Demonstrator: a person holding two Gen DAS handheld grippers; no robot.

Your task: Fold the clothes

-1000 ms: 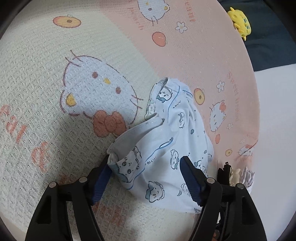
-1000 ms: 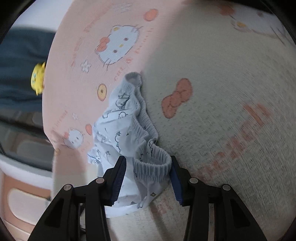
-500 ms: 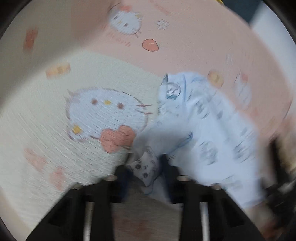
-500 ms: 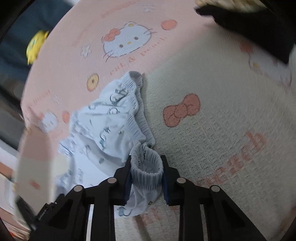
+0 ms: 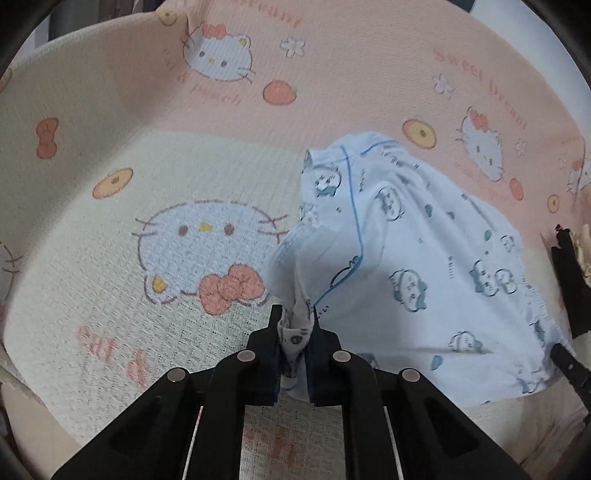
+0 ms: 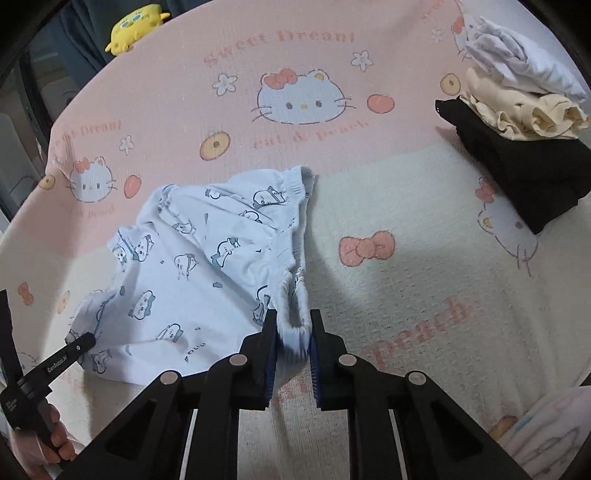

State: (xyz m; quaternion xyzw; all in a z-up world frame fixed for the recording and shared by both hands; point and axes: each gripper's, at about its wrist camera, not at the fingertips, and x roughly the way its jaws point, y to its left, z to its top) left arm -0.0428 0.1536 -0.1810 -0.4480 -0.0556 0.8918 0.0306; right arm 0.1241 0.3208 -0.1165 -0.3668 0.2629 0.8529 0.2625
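Light blue shorts (image 5: 424, 258) printed with small cartoon animals lie rumpled on the cat-print blanket (image 5: 184, 184). My left gripper (image 5: 295, 325) is shut on a bunched hem edge of the shorts, lifted a little off the blanket. In the right wrist view the shorts (image 6: 207, 258) spread to the left. My right gripper (image 6: 291, 325) has the gathered elastic waistband between its blue pads; its jaws are closing and the pads press on the fabric. The left gripper's tip (image 6: 74, 347) shows at the shorts' far corner, with a hand (image 6: 55, 443) below it.
A pile of folded clothes sits at the back right: a black piece (image 6: 517, 166), a cream one (image 6: 524, 110), a white one (image 6: 524, 62). A yellow plush toy (image 6: 133, 26) lies beyond the blanket's far edge. The blanket's edge (image 6: 44, 155) drops off at the left.
Both grippers went from open around the shorts to closed on the fabric, the left on the hem, the right on the waistband. Both have risen and rolled, pulling the shorts wider.
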